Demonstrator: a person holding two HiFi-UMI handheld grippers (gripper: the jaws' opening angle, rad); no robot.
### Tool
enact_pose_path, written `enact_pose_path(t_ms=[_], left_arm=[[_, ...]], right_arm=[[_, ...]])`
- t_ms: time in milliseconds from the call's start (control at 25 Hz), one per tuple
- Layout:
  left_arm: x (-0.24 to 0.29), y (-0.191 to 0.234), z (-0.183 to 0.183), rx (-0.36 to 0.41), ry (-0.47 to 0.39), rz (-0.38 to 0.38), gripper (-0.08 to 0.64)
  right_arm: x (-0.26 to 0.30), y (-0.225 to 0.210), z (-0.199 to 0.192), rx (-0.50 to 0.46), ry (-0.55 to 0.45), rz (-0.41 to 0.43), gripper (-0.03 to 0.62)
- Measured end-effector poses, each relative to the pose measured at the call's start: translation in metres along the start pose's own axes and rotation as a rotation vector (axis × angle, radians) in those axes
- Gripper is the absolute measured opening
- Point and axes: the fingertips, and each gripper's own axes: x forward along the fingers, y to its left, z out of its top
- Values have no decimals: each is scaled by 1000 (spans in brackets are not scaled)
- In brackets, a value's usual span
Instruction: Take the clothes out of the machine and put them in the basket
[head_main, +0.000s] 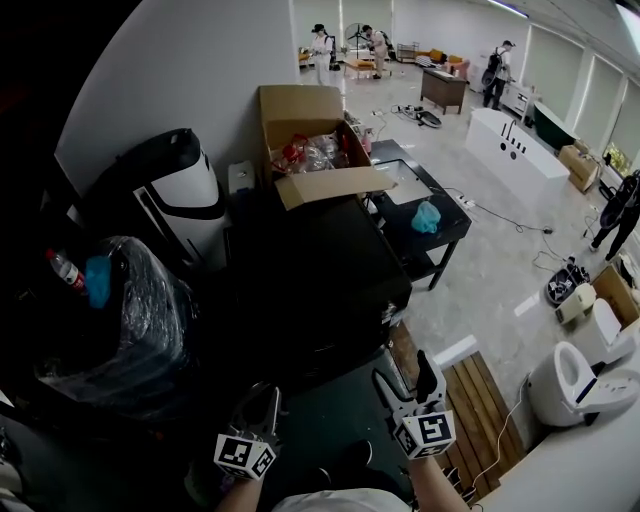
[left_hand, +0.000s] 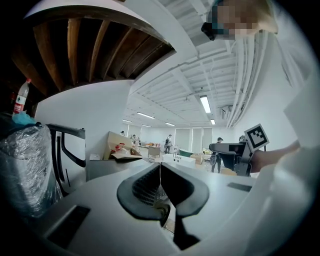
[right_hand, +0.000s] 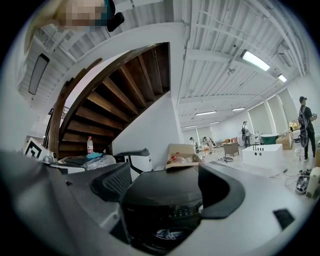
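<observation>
Fig.: head view w/ both gripper views. L gripper (left_hand: 160, 176): jaws pressed together, nothing btw. them; held low at lower left of head view, pointing over the room. R gripper (right_hand: 167, 186): jaws wide apart, clamped on nothing; it points at the black machine (head_main: 310, 270), whose top and front panel fill the gap btw. the jaws w/o touching either. The machine stands at ctr of head view, directly ahead of both grippers. Clothes (right_hand: 167, 234): pale cloth shows in the round opening low on the machine's front, seen only in R gripper view; whether the door is open or shut cannot be told. An open cardboard box (head_main: 310, 140) w/ red and clear items inside sits at the far end of the machine's top. Right of the machine is a black table (head_main: 395, 160) w/ a teal cloth (head_main: 425, 216) on it. Left of it is a plastic-wrapped bundle (head_main: 140, 320), w/ a bottle (head_main: 64, 270) on top. A white bathtub (head_main: 515, 150) stands well beyond the table. Toilets (head_main: 570, 380) stand at far right. Wooden stairs (right_hand: 115, 100) rise above the machine in R gripper view. People (head_main: 322, 45) stand at the far end of the room.
</observation>
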Motion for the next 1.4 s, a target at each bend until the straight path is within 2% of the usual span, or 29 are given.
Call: enact_pose_path(t_ms=[640, 1000, 1200, 1400], left_arm=[[30, 20, -76, 6, -38, -8, 21], [64, 38, -145, 3, -65, 9, 21], [78, 51, -185, -3, -84, 32, 21], [97, 62, -235, -19, -123, 18, 21]], right_arm=[[31, -16, -82, -22, -14, 25, 410], [58, -39, -159, -16, -12, 36, 410], [77, -45, -202, -15, -16, 67, 410], [99, -51, -250, -27, -22, 99, 410]])
